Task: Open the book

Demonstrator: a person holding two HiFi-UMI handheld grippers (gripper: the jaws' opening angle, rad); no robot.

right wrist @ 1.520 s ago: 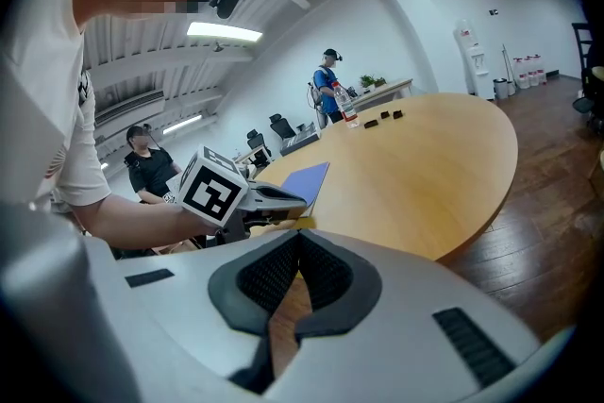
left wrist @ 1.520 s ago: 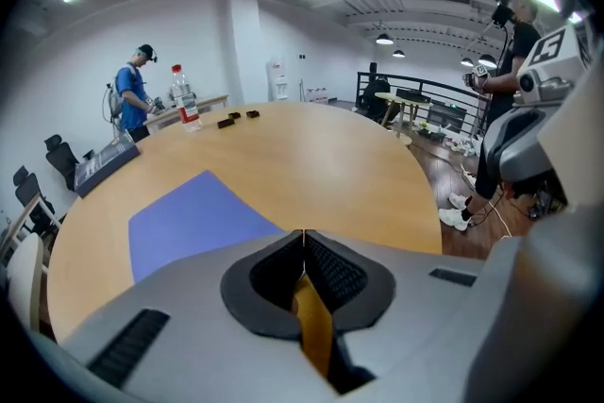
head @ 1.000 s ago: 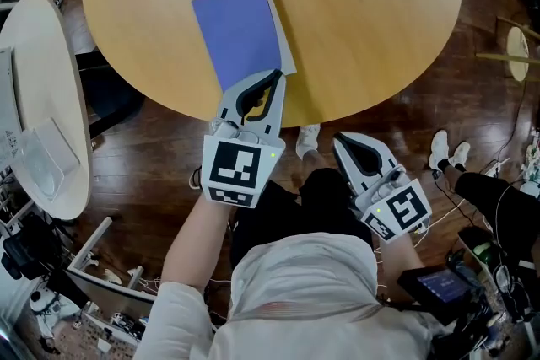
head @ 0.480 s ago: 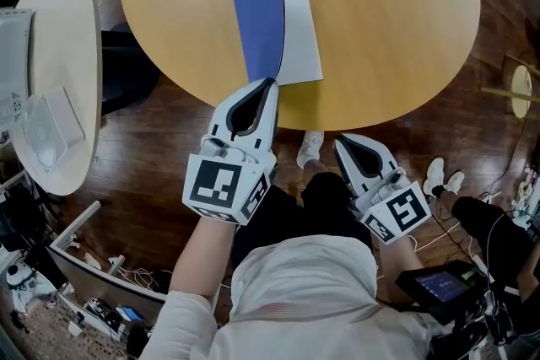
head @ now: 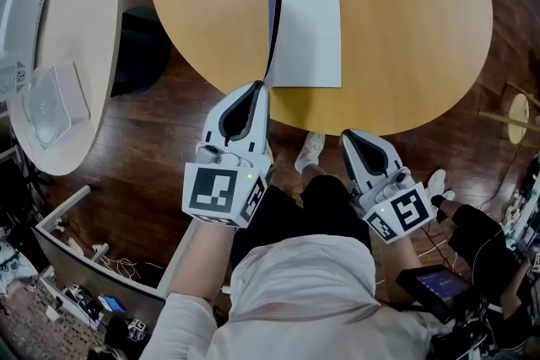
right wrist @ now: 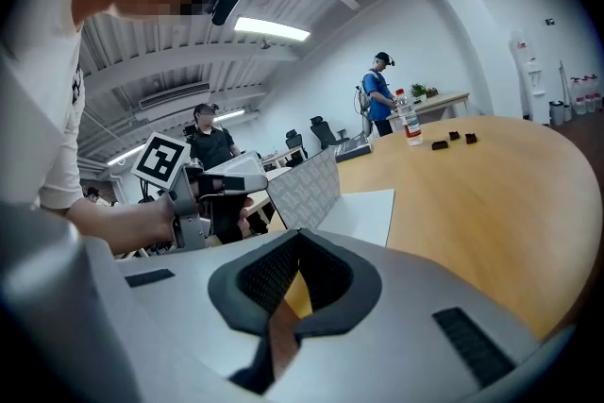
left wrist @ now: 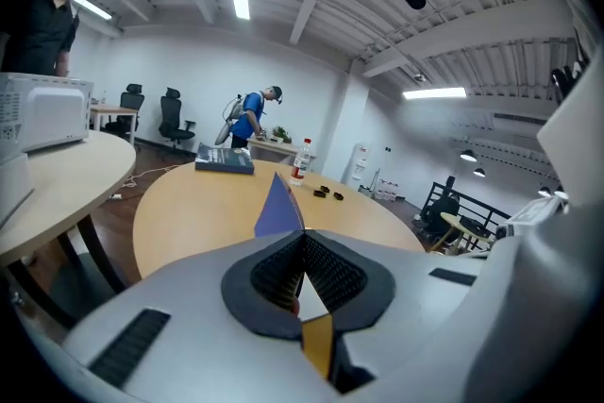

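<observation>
The book (head: pixel 309 13) is seen lying near the front edge of the round table (head: pixel 405 29). Its blue cover (head: pixel 273 21) is stood up on edge, roughly vertical, with the white first page (head: pixel 309 59) laid bare beside it. The cover's near corner is pinched between the jaws of the left gripper (head: pixel 260 88), and that clamp is borne out in the left gripper view, where the blue sheet rises straight from the closed pads. The right gripper (head: pixel 359 141) is held off the table's edge, well apart from the book, its jaws pressed together on nothing. About half the opening is judged done: the cover is raised but not yet laid flat. What is left is for the cover to be swung over to the left, set down on the table and released.
</observation>
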